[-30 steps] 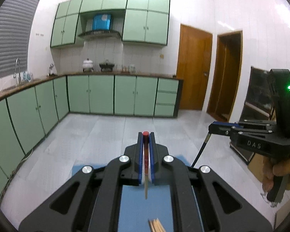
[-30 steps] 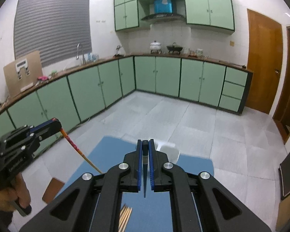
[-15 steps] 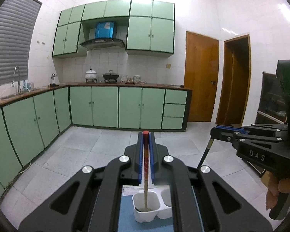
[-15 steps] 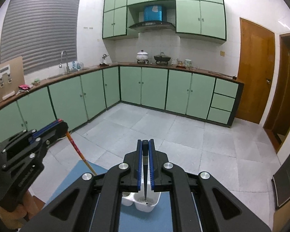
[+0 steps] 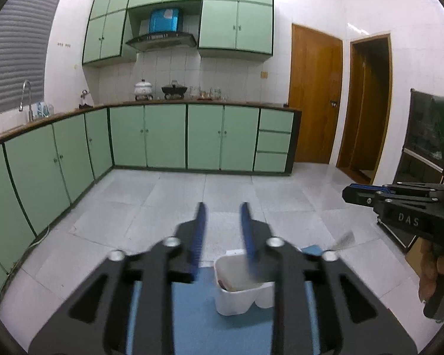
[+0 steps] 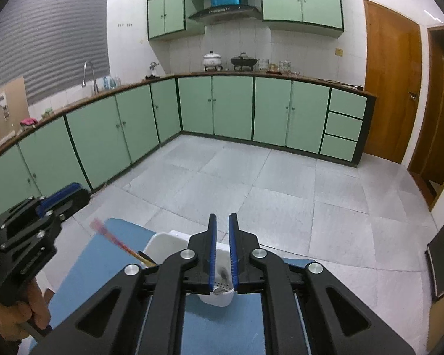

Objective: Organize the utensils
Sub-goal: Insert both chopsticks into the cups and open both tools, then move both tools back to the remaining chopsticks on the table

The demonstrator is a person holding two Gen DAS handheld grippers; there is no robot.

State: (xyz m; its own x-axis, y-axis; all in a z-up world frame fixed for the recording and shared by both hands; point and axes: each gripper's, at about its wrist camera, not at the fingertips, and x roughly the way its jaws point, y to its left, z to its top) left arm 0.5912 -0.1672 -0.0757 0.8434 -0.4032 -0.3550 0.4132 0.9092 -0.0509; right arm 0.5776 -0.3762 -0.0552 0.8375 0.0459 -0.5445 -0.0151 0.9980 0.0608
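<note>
A white two-compartment utensil holder (image 5: pixel 236 287) stands on a blue mat (image 5: pixel 192 319); it also shows in the right wrist view (image 6: pixel 162 241). My left gripper (image 5: pixel 223 207) is open and empty above it. A red-topped chopstick (image 6: pixel 118 241) leans blurred in the holder's left compartment, apart from the left gripper (image 6: pixel 59 196). My right gripper (image 6: pixel 222 217) is open above the right compartment, where a dark utensil (image 6: pixel 222 273) shows blurred between the fingers. The right gripper also shows in the left wrist view (image 5: pixel 347 192), with a blurred grey utensil (image 5: pixel 342 241) below it.
The blue mat (image 6: pixel 103 254) covers a table above a grey tiled floor (image 6: pixel 281 183). Green cabinets (image 5: pixel 162 136) line the far and left walls. A wooden door (image 5: pixel 313 94) and a dark doorway (image 5: pixel 367 103) are at the right.
Both grippers opened. The red-topped chopstick left my left fingers and dropped into the holder; the dark utensil left my right fingers and is falling into the right compartment.
</note>
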